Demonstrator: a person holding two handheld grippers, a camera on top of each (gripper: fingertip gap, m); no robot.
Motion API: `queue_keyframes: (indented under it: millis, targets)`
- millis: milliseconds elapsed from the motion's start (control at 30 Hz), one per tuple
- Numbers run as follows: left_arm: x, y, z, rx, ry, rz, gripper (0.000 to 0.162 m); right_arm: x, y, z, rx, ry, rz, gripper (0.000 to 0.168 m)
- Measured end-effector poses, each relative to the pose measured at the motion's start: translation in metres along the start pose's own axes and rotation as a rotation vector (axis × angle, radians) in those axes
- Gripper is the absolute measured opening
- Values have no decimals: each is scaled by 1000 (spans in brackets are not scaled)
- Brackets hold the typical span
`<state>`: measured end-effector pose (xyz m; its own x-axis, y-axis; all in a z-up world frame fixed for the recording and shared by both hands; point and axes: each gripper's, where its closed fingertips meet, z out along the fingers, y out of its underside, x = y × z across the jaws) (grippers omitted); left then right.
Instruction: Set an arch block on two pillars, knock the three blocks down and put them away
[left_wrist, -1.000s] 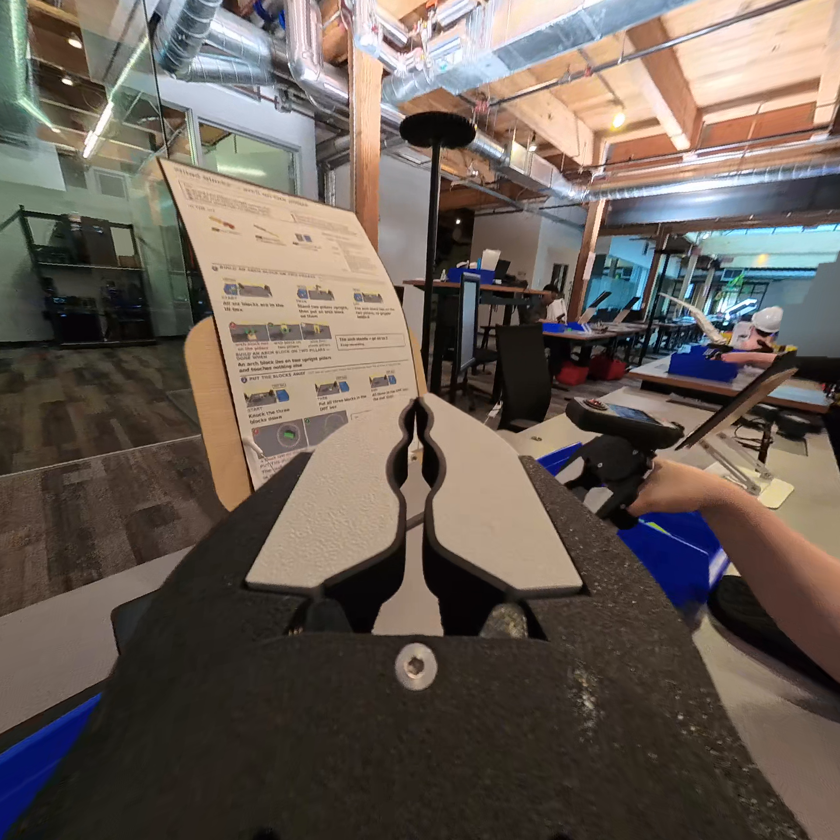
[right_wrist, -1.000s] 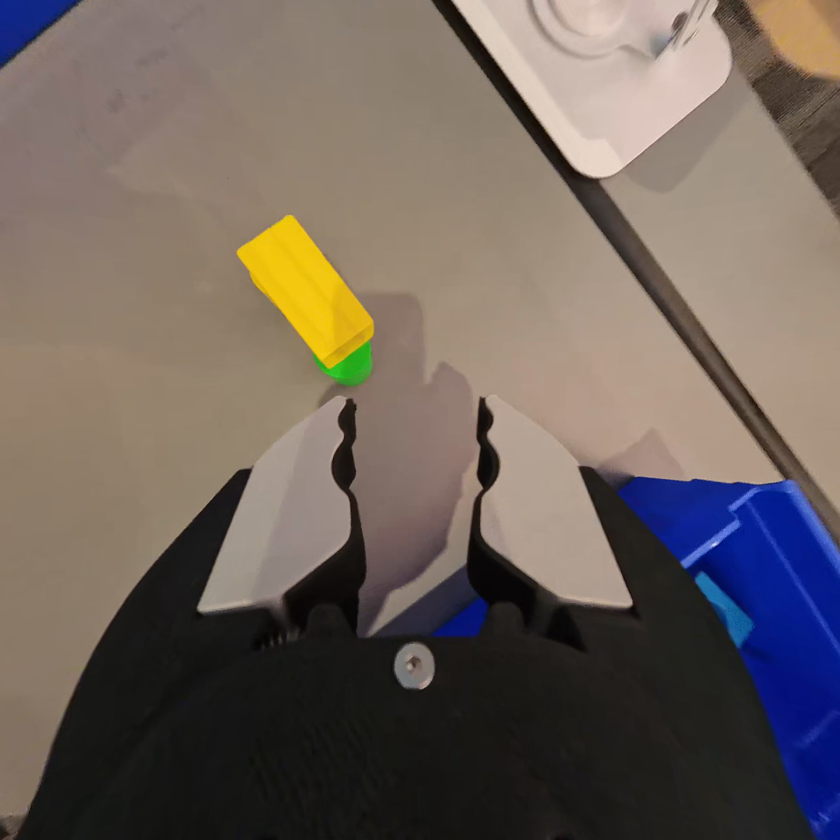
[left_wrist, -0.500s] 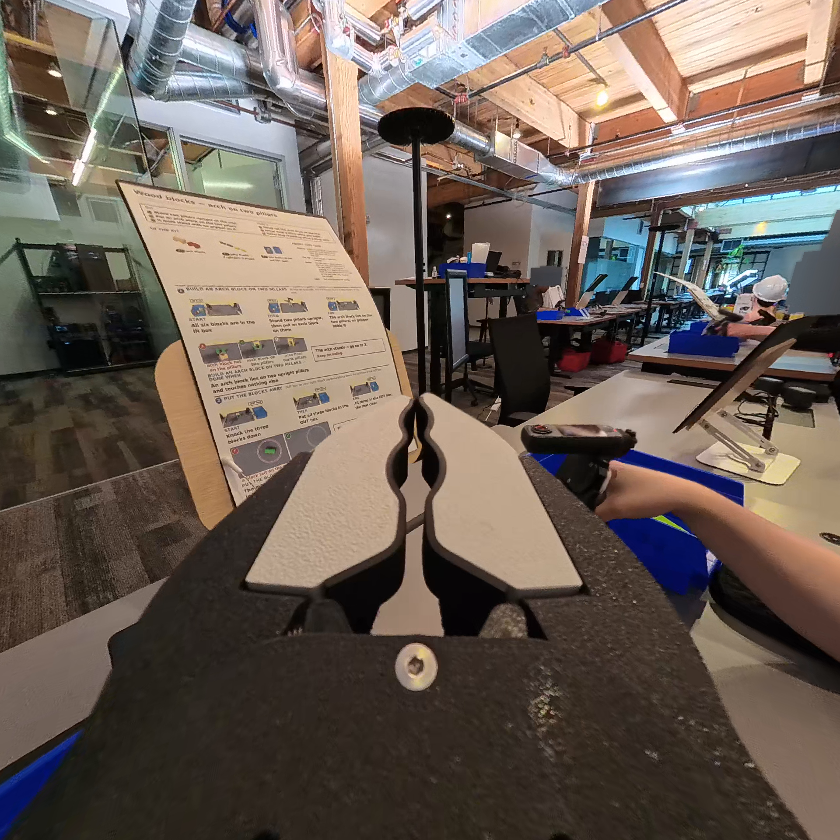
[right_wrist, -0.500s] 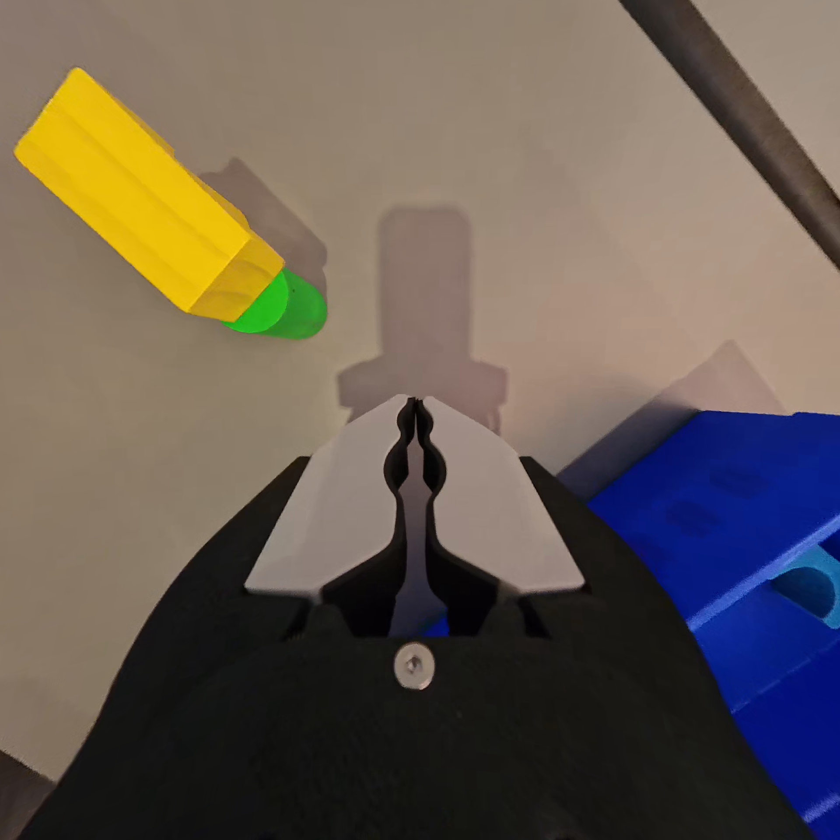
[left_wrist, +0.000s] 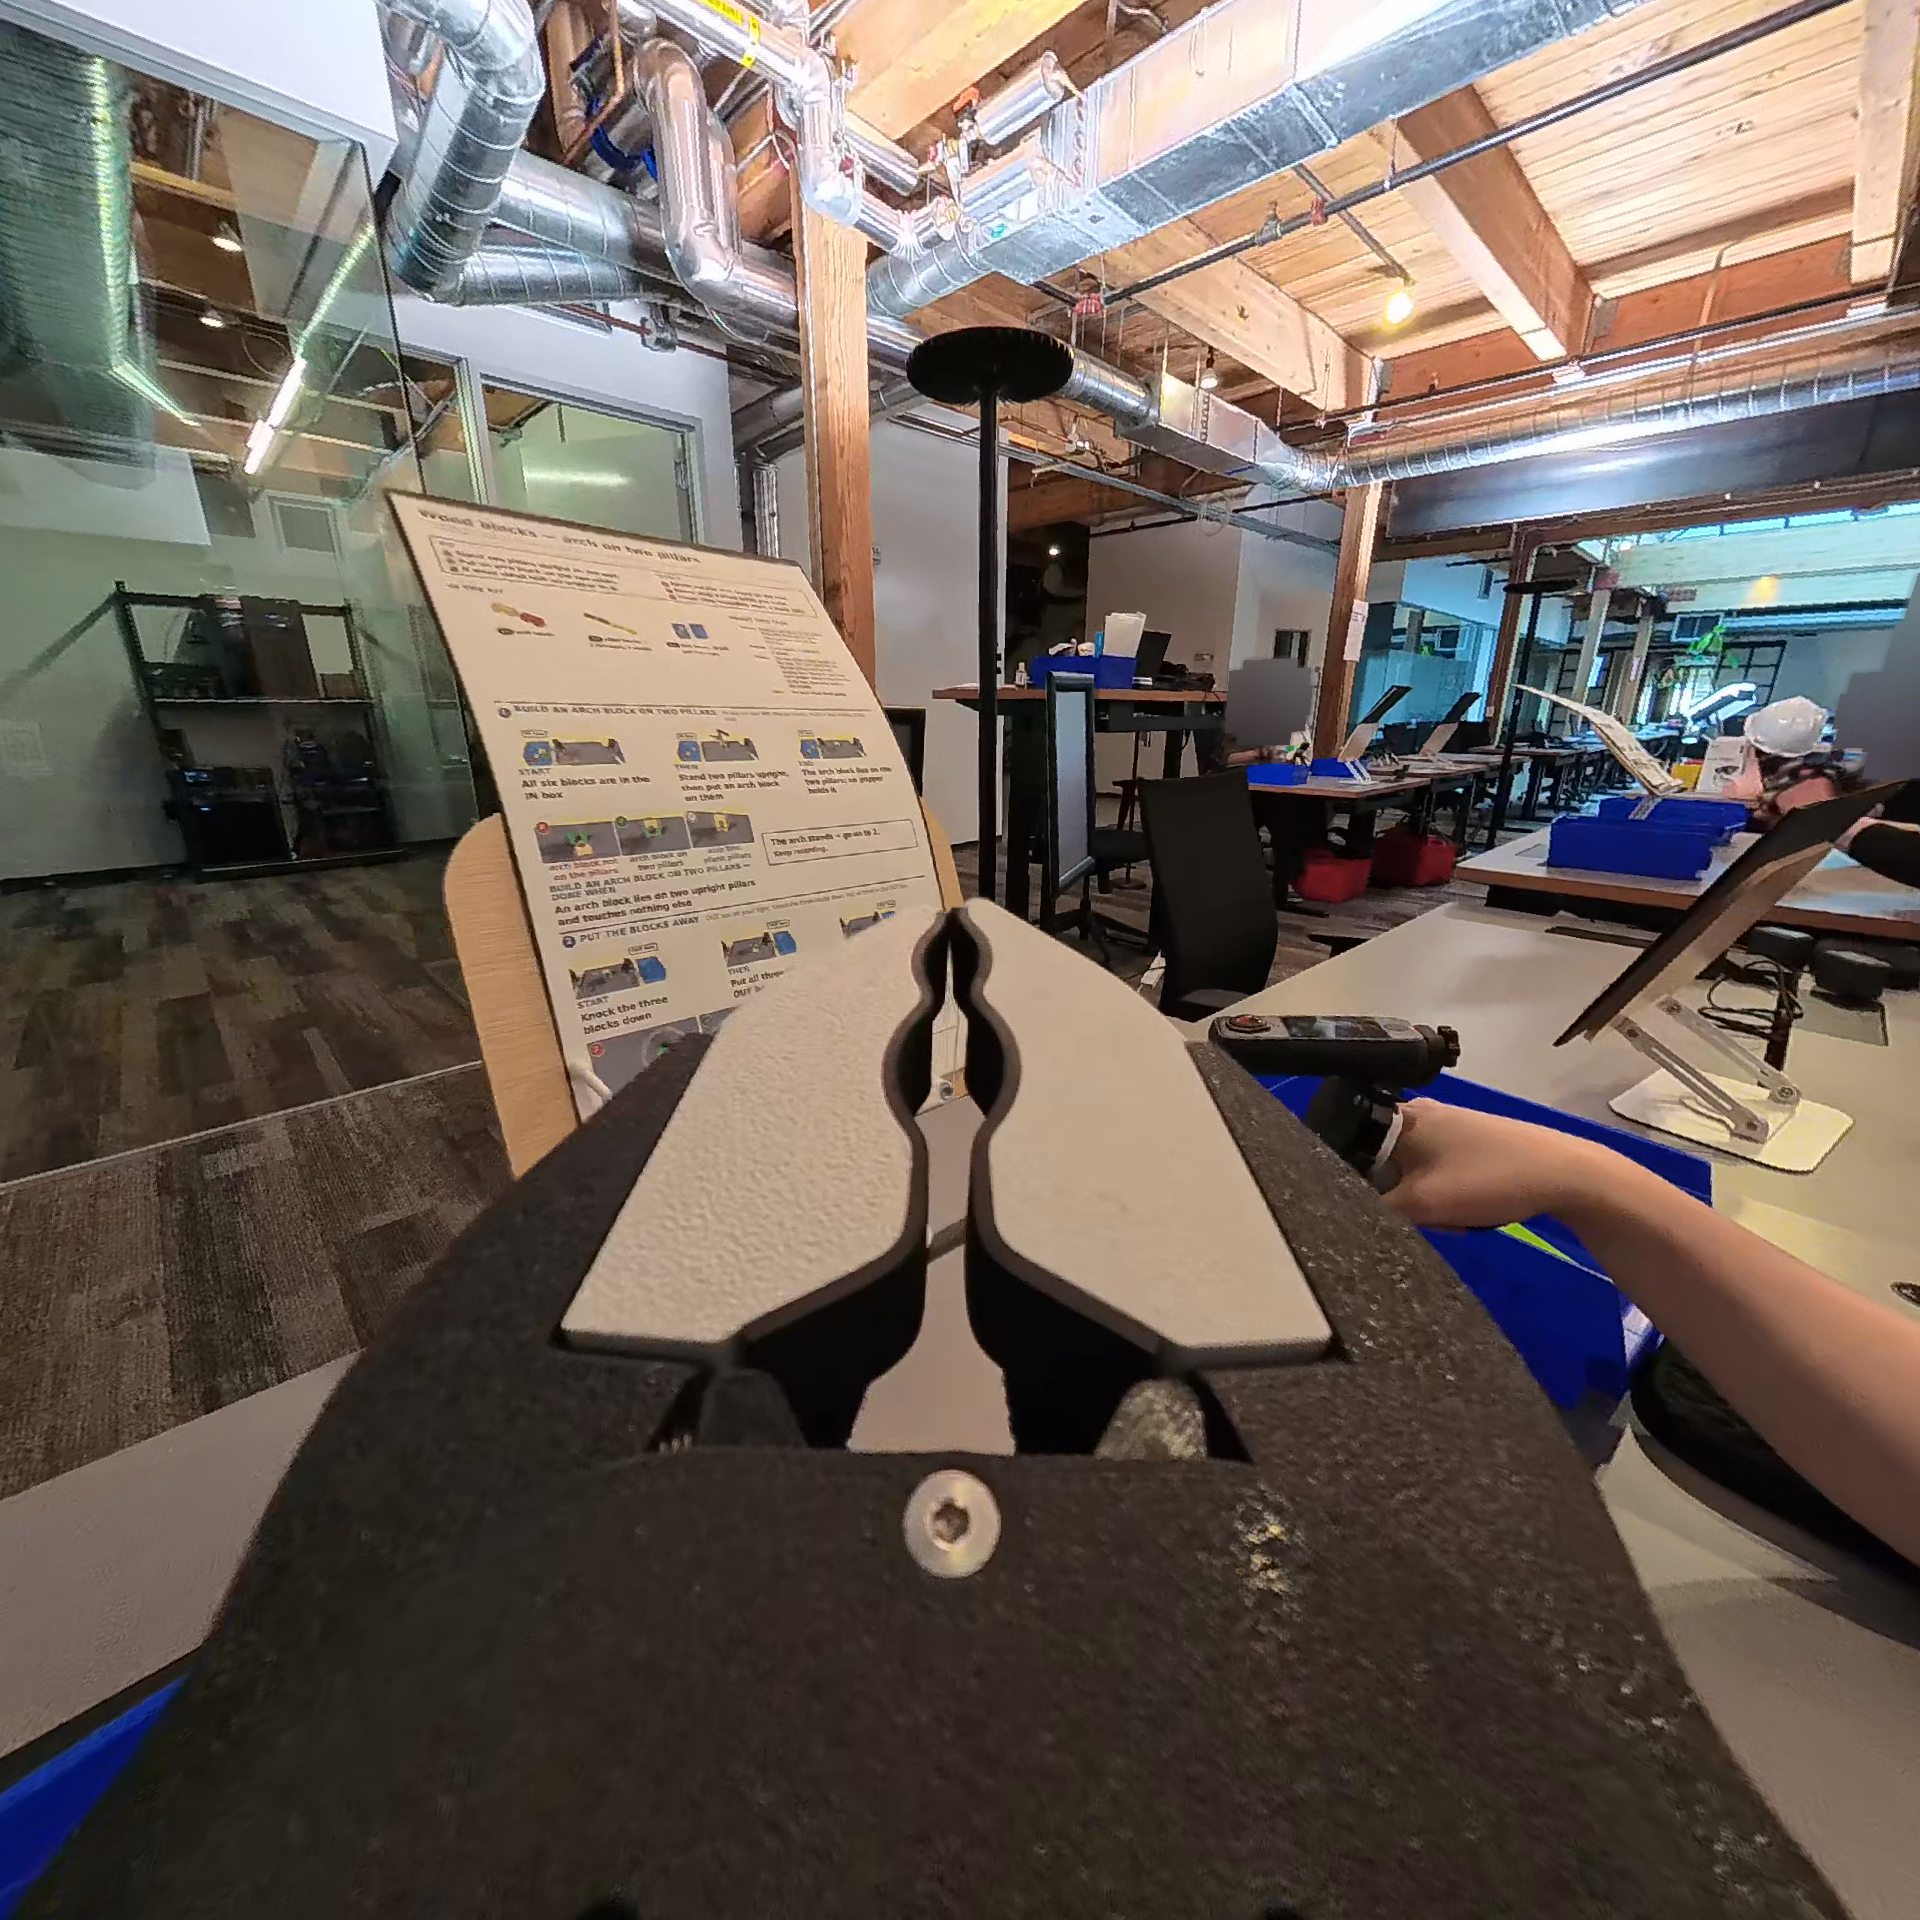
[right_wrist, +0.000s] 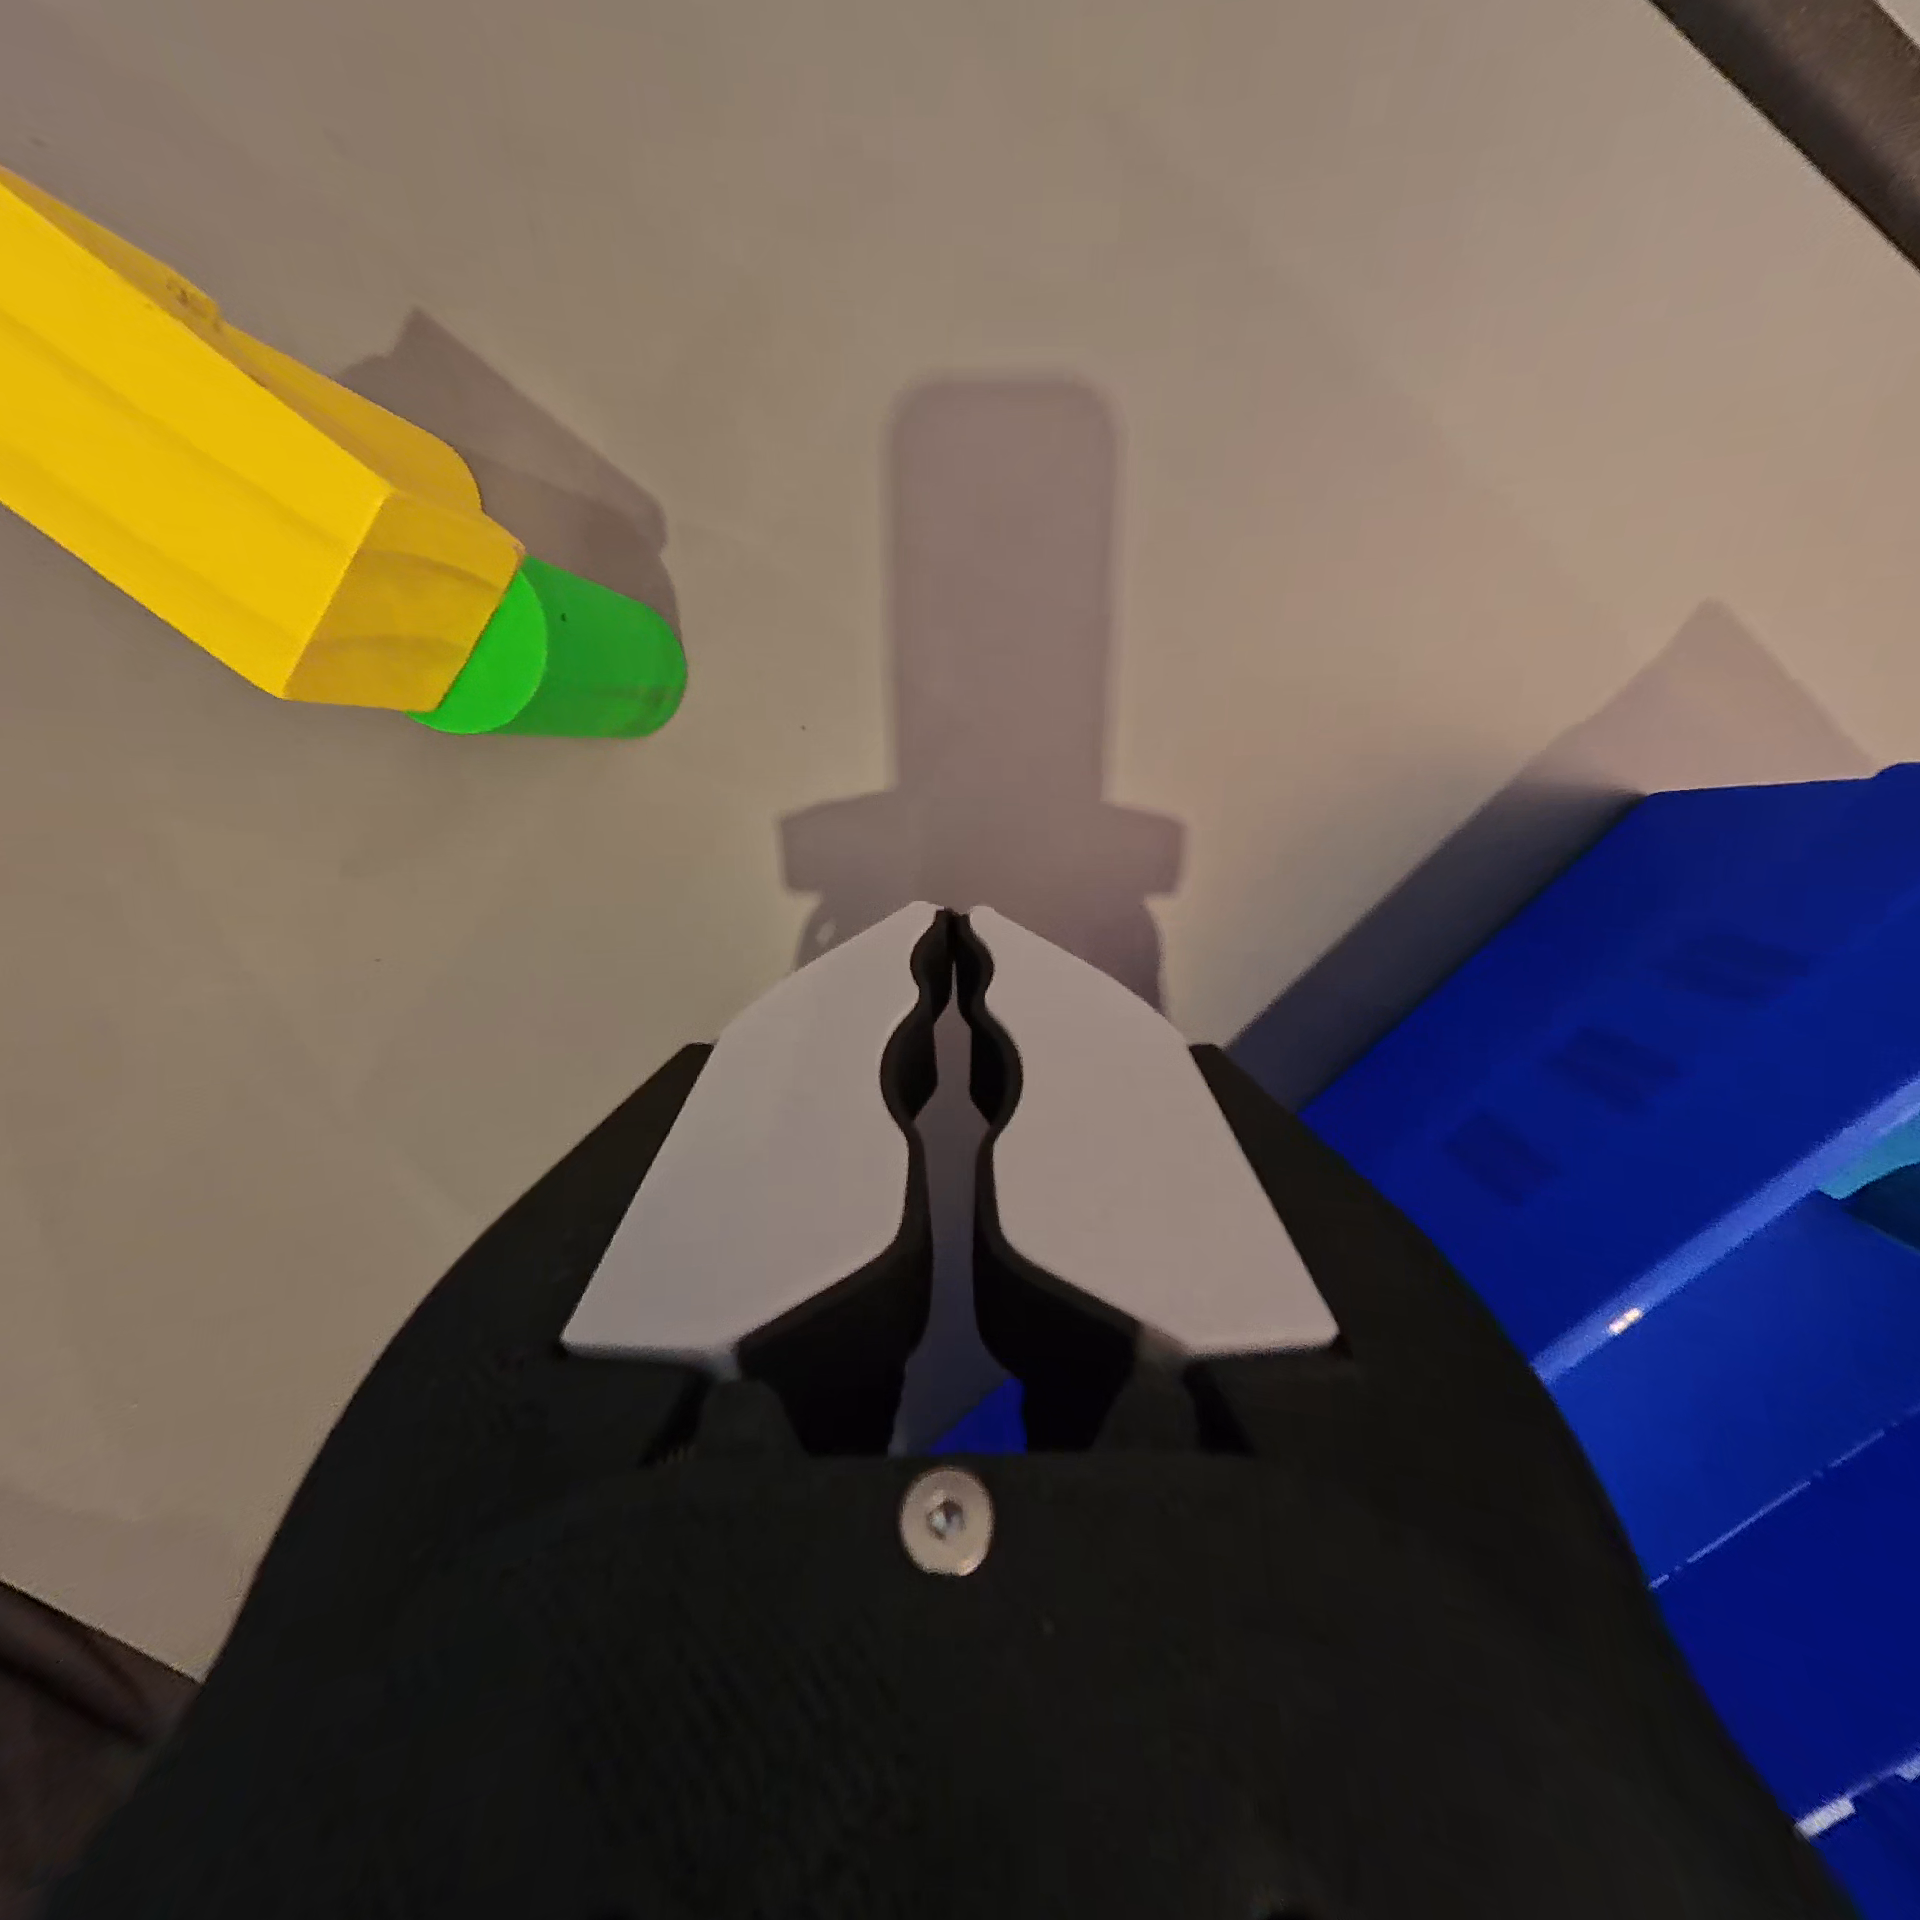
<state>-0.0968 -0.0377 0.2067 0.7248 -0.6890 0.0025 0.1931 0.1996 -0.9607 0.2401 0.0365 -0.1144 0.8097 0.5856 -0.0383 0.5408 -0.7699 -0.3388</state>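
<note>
Yellow arch block lies left of right tool

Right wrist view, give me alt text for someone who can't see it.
The right gripper, fingers shut and empty, hovers over a grey table. To its upper left a yellow arch block rests on a green cylinder pillar; a blue bin sits at the right.

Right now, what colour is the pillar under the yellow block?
Bright green pillar, seen best in the right wrist view.
</note>
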Motion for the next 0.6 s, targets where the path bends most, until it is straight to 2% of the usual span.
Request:
queue_keyframes:
  millis: [600]
  targets:
    - [-1,-4,-4,2,-8,4,0,11,8,-5,-24,19,-2,1]
